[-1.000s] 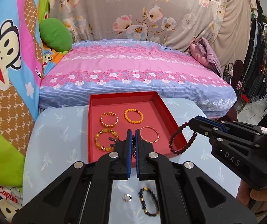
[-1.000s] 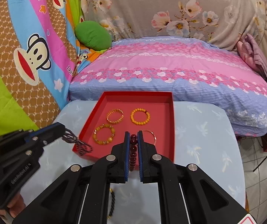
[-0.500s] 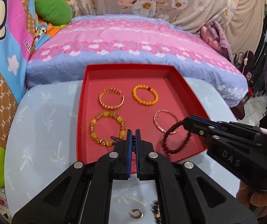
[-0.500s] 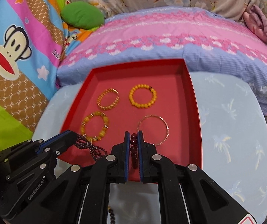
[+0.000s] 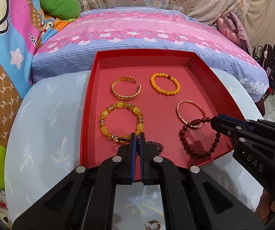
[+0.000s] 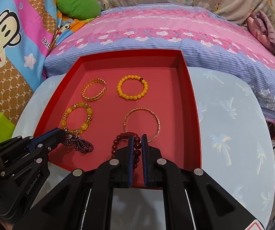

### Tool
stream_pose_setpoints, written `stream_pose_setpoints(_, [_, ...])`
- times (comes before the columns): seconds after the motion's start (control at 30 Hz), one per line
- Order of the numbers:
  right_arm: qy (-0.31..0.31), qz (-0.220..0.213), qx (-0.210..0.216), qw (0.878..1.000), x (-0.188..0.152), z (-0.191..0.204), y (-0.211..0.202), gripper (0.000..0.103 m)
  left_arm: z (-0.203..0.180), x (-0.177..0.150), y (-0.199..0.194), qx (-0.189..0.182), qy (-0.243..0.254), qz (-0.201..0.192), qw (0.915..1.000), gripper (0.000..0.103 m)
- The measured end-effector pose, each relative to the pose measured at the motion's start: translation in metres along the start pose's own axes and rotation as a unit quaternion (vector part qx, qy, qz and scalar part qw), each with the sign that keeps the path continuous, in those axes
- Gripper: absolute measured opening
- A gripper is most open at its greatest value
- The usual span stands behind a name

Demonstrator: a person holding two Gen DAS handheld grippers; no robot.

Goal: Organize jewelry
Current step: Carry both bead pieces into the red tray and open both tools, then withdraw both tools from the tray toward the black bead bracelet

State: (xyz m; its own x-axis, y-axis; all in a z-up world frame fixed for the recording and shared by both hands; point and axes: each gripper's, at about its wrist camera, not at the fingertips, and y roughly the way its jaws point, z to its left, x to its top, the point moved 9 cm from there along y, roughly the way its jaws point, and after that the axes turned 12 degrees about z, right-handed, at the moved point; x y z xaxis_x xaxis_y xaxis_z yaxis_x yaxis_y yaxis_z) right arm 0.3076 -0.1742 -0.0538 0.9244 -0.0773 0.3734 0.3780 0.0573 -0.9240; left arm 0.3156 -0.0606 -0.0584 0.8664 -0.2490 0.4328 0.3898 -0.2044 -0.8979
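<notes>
Left gripper (image 5: 136, 136) is clamped on a dark purple bead strand (image 6: 79, 142), w/ jaws nearly closed; the strand is draped onto the red tray (image 5: 87, 103) floor at the near-left, touching the yellow gem bracelet (image 5: 121, 121). Right gripper (image 6: 136, 140) is pinched on a dark red bead bracelet (image 5: 198, 140), its loop laid in the tray's near-right, overlapping the thin rose-gold bangle (image 6: 142, 122). Both pieces appear to be lowered for release, so each gets its own spot in the grid. Farther back, a gold cuff (image 5: 125, 88) and orange bead bracelet (image 5: 165, 84) are set well apart. A small gold earring (image 5: 153, 225) is left on the table (image 5: 47, 115), nearest the camera.
</notes>
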Motion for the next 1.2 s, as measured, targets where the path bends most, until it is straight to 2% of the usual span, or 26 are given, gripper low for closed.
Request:
stream_pose_setpoints(0.17, [-0.001,-0.004,-0.004,1.0,0.001,0.002,0.0,0.009,0.005,0.0,0.001,0.006,-0.008,-0.002,0.9999,0.005])
stream_pose_setpoints(0.23, [-0.004,-0.006,-0.006,1.0,0.001,0.003,-0.001,0.012,0.007,-0.001,0.001,0.009,-0.013,-0.003,0.9999,0.01])
stream_pose_setpoints(0.33, [-0.007,-0.012,-0.007,1.0,0.0,0.007,-0.005,0.018,0.008,-0.004,-0.002,0.011,-0.019,-0.009,0.9997,0.028])
stream_pose_setpoints(0.4, [-0.007,-0.014,-0.005,1.0,0.0,0.009,-0.008,0.022,0.007,-0.006,-0.006,0.014,-0.017,-0.015,0.9996,0.029])
stream_pose_setpoints(0.73, [-0.018,-0.027,0.004,0.999,-0.018,0.019,-0.031,0.023,0.007,-0.022,-0.029,0.01,-0.024,-0.028,0.9993,0.032])
stream_pose_setpoints(1.2, [-0.015,-0.018,0.003,1.0,-0.085,0.013,-0.056,0.024,0.011,-0.083,-0.06,-0.002,-0.043,-0.022,0.9988,0.032])
